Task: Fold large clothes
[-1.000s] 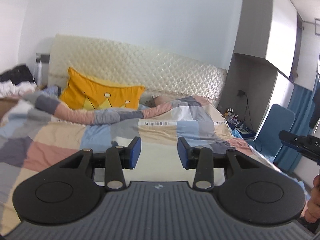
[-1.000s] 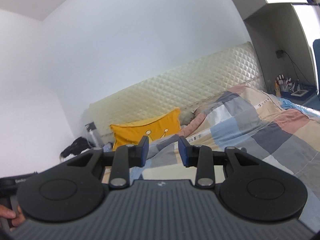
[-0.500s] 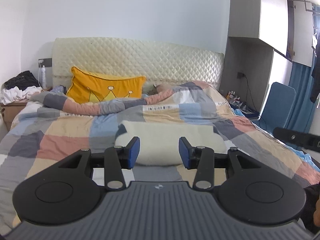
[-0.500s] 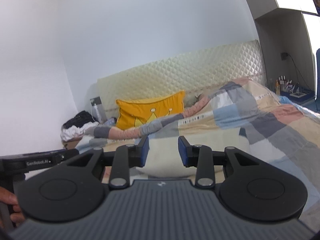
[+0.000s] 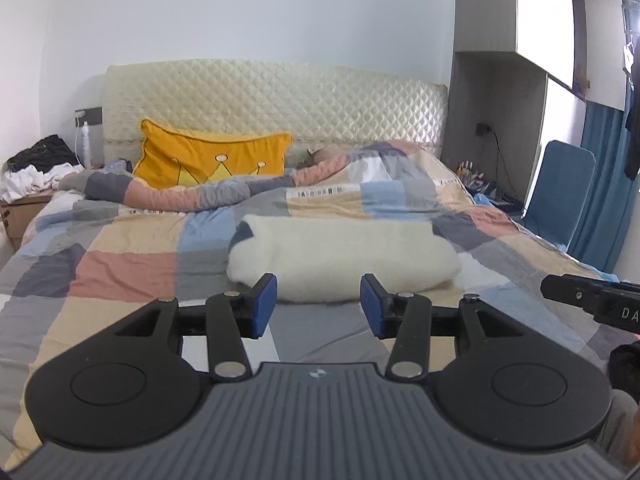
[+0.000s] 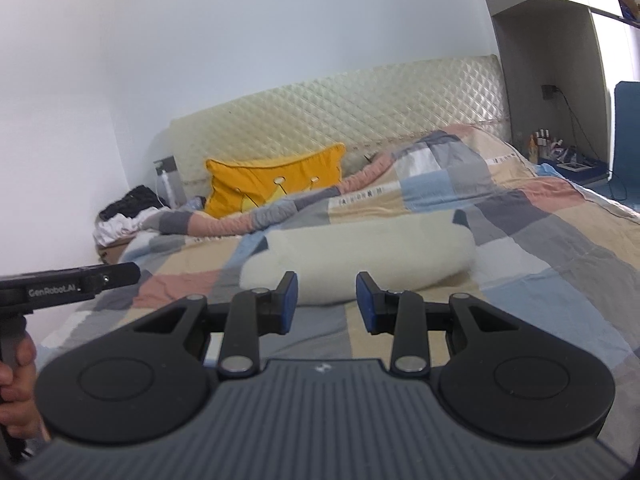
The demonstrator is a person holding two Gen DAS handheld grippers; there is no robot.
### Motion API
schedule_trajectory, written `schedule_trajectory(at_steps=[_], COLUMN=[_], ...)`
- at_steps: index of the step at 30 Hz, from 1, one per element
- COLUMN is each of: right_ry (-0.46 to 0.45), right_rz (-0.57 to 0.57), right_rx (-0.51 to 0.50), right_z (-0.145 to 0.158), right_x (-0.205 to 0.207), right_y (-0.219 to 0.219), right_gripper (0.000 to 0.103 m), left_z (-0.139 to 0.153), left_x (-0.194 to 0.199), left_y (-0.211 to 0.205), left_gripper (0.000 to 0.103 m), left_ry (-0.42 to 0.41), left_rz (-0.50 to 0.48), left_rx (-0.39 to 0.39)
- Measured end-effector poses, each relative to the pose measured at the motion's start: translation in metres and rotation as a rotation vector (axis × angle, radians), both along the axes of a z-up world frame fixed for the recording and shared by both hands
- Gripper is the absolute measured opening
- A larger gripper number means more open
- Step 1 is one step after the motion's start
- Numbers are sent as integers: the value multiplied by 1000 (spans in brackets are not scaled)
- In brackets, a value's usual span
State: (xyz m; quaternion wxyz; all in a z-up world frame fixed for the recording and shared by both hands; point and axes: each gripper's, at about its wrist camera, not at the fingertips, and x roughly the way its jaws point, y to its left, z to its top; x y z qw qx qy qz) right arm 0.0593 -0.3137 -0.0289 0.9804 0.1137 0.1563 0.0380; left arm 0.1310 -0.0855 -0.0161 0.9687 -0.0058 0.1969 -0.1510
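The cream fleecy garment bundle (image 5: 344,258) lies mid-bed, below the yellow crown cushion (image 5: 212,158). Left gripper (image 5: 318,306) is opening, empty; right gripper (image 6: 327,302) is narrowly parted, empty. Either could pinch the patchwork quilt (image 5: 132,264) too.

1. Open patchwork quilt (image 5: 132,272) lies flat between both grippers and the rolled white fleece (image 5: 344,260), leaving a free path forward.
2. Left gripper (image 5: 318,306), jaws opening, nothing between them; right gripper (image 6: 326,304), jaws apart and empty.
3. Beyond the fleece, a bunched quilt ridge (image 5: 224,194) and yellow pillow (image 5: 212,158) bar the way to the headboard (image 5: 276,100).
4. A blue chair (image 5: 560,192) crowds the bed's right edge; a clothes pile (image 5: 36,168) sits left.
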Motion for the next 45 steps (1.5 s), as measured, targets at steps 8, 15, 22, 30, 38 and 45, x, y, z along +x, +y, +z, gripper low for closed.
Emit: schedule_trajectory(at_steps=[8,15,22,30,38,45], right_ry=[18,16,19,-2,-7,-10], right_rz=[-29,-42,-44,-60,-75,-78], right_rx=[-39,-73,-92,-133,-128,-136], right_z=[-22,-31,-34,-37,-37,-37], right_x=[1,2,3,-3,-5,-5], right_y=[1,2,4,8,6,7], right_gripper=[37,37,37,37,37,37], left_z=[-18,-28,-32,-34,-35,-39], left_x=[8,11,11,7,1,2], left_y=[-10,-11,-11,-10,-5,-4], left_gripper=[55,59,63,65,66,73], left_ry=[27,41,52,43,30,50], left_rz=[-15,-19,-15,-3,15,10], left_rx=[9,5,1,8,-18,-16])
